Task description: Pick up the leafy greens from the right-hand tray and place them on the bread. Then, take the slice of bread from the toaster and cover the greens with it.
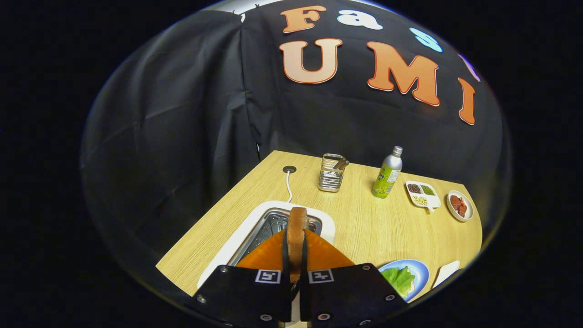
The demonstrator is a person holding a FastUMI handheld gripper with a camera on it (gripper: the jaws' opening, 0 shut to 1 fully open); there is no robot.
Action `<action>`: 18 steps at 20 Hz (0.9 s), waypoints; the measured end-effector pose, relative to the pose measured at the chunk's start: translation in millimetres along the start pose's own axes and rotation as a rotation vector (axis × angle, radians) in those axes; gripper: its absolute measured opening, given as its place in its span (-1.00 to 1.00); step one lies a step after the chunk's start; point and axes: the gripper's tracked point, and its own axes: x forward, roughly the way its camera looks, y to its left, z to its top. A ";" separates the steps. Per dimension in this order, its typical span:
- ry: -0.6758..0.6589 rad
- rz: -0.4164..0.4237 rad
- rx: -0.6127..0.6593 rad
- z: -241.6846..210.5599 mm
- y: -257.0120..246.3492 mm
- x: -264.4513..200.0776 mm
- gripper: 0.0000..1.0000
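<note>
My gripper [295,255] is shut on a slice of toasted bread [297,228], which stands on edge between the two fingers. The slice hangs just above the white toaster [255,228], whose metal slot [268,230] lies open under and behind it. To the right of the fingers sits a blue plate [421,273] with green leafy greens [400,279] lying on it; whatever is under the greens is hidden.
A wire utensil holder [331,173] and a green bottle [387,175] stand at the back of the wooden table [364,223]. Farther right are a white divided dish of seasonings [422,195], a small plate of red food [459,205], and a white tray edge [447,271].
</note>
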 end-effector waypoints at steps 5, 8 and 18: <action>-0.031 0.004 -0.015 14.4 1.8 -11.4 -0.85; -0.060 0.017 0.006 28.9 1.3 -19.1 -0.85; -0.127 0.041 0.032 60.8 -12.6 -44.8 -0.85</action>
